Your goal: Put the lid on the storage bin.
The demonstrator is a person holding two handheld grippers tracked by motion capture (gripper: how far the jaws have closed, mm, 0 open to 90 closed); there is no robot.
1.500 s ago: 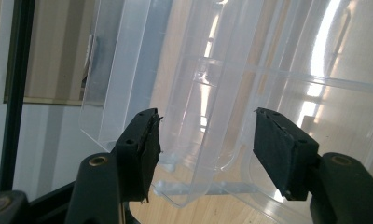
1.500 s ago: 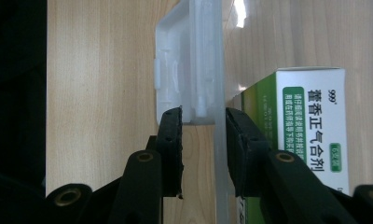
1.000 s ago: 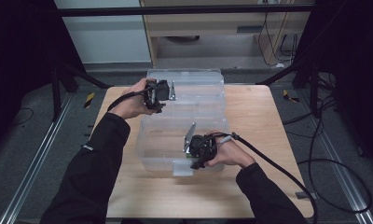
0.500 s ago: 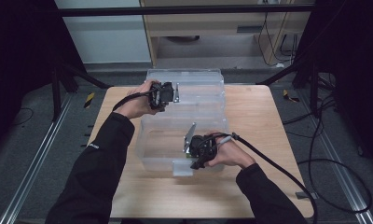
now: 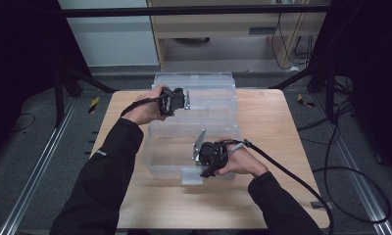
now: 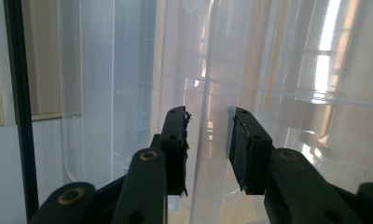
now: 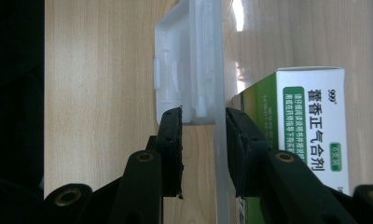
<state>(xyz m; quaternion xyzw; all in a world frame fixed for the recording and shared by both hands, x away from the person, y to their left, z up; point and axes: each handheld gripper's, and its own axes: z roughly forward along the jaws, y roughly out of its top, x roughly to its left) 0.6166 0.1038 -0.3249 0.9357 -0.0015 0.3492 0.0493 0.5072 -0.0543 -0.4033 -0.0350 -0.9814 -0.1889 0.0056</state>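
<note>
A clear plastic storage box (image 5: 194, 142) sits at the centre of the high view, on a light wooden table (image 5: 277, 127). Its clear lid (image 5: 194, 85) stands open behind it, toward the upper middle of the frame.

The right gripper (image 5: 207, 164) is at the box's near wall, lower centre of the high view, just above the white latch tab (image 5: 190, 176) on the front. In the right gripper view its two black jaws rise from the bottom of the frame, part open, with the box wall (image 7: 217, 154) standing between them; the left jaw seems to touch the latch, while the right jaw sits close beside the wall. Inside the box, at the right of that view, lies a green and white medicine carton (image 7: 310, 126) with printed Chinese characters.

The left gripper (image 5: 177, 100) is at the upper centre-left of the high view, at the left end of the lid. In the left gripper view its jaws are part open around a clear plastic edge (image 6: 208, 140); whether they press it I cannot tell.
</note>
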